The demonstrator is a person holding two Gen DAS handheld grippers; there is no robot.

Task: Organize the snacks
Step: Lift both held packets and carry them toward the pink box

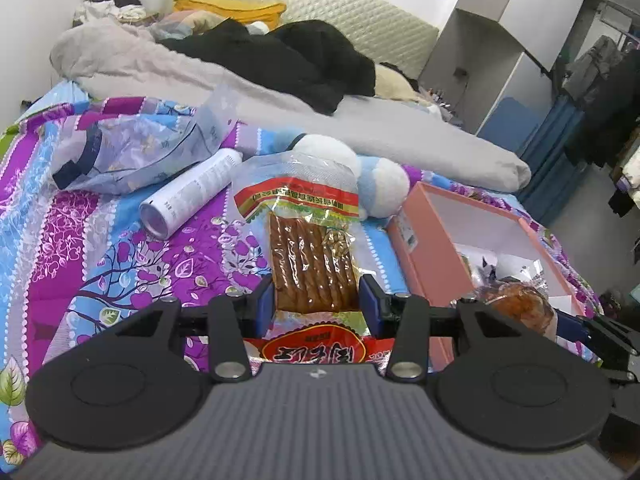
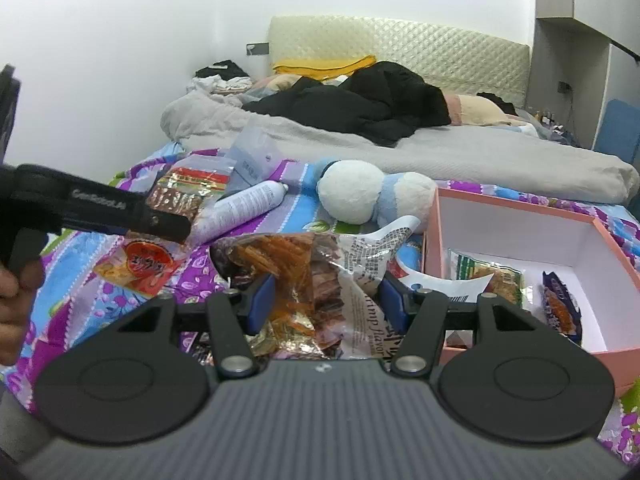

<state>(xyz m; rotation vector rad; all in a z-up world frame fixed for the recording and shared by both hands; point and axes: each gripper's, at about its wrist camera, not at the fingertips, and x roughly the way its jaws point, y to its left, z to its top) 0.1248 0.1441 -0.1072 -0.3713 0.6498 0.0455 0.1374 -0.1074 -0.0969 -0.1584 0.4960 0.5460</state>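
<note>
Both tools (image 1: pixel 316 290) (image 2: pixel 326 300) tilted down, gripping snacks

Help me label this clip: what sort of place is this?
Most likely a home bedroom: a bed with a floral sheet, a padded headboard against the wall, and a rumpled grey duvet with clothes heaped on it.

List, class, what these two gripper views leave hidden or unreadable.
- Left wrist view: pink box floor, mostly hidden by its near wall and the shrimp snack bag.
- Right wrist view: the twisted-snack packet, partly covered by the left gripper.
- Both views: spray can print too small.
</note>
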